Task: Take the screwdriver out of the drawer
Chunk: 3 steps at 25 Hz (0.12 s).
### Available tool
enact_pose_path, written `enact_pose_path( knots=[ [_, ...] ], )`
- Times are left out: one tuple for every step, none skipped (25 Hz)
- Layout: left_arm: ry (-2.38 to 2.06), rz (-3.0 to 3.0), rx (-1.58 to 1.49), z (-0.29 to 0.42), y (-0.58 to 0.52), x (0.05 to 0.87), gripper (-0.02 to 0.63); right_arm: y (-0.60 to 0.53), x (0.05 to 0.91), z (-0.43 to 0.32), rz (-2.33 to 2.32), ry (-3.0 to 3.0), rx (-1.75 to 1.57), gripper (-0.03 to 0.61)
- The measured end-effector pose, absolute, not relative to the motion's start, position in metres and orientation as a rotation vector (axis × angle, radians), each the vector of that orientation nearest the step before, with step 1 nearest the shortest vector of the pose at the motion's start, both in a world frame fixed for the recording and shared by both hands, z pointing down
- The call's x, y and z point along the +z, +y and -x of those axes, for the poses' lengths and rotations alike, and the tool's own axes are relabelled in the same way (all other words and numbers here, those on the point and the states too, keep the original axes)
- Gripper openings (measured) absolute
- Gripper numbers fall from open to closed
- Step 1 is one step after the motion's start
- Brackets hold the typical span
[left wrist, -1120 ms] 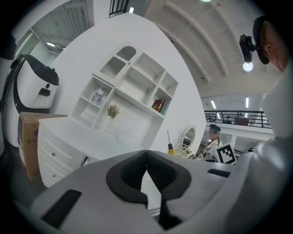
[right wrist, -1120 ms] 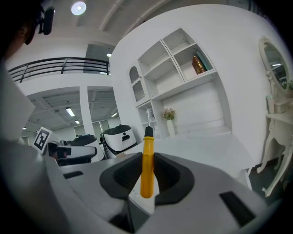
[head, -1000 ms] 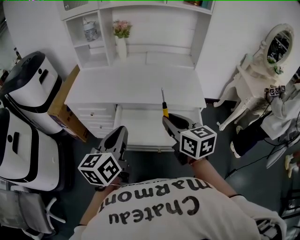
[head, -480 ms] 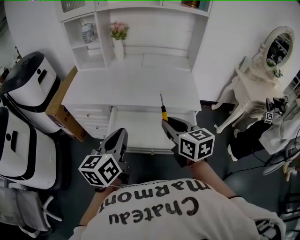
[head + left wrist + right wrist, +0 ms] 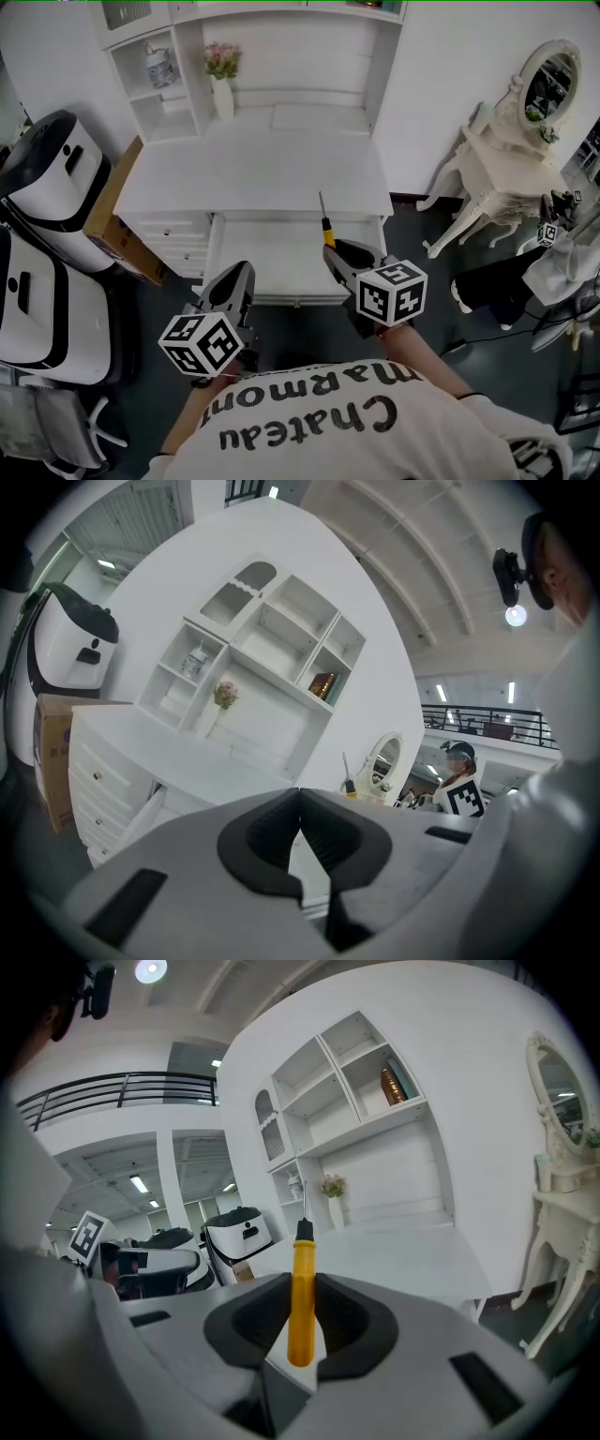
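A screwdriver (image 5: 327, 226) with a yellow handle and thin metal shaft stands up between the jaws of my right gripper (image 5: 331, 251), which is shut on its handle. It hangs over the open white drawer (image 5: 281, 265) of the desk (image 5: 253, 169), shaft pointing toward the desk top. In the right gripper view the yellow handle of the screwdriver (image 5: 302, 1251) sits upright between the dark pads of the right gripper (image 5: 302, 1283). My left gripper (image 5: 240, 278) is low in front of the drawer's left end, shut and empty. In the left gripper view the pads of the left gripper (image 5: 300, 794) meet.
White machines (image 5: 52, 178) and a cardboard box (image 5: 112, 220) stand left of the desk. A vase of flowers (image 5: 221, 73) sits on the hutch shelf. A white dressing table with mirror (image 5: 511, 169) stands at the right, with another person (image 5: 562, 267) at the edge.
Both grippers have drawn back a little from the desk, the right one still holding the screwdriver. The head view has shifted so the desk sits further left.
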<state>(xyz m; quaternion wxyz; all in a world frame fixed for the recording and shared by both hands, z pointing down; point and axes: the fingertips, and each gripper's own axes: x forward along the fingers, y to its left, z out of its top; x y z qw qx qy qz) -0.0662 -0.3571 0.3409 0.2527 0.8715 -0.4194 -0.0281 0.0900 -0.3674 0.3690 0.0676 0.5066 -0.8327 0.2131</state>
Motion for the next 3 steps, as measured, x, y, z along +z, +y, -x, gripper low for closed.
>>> enact_pose_path(
  knots=[
    [-1.138, -2.367, -0.074, 0.0663, -0.3587, 0.3422, 0.023, -0.3684, 0.3705, -0.0900, -1.527, -2.505, 0.646, 0.089],
    [-1.136, -2.364, -0.071, 0.0664, -0.3602, 0.3435, 0.023, -0.3693, 0.3718, -0.0900, -1.527, -2.502, 0.651, 0.089],
    [-1.134, -2.361, -0.068, 0.0665, -0.3617, 0.3448, 0.023, -0.3702, 0.3731, -0.0899, -1.527, -2.498, 0.655, 0.089]
  ],
)
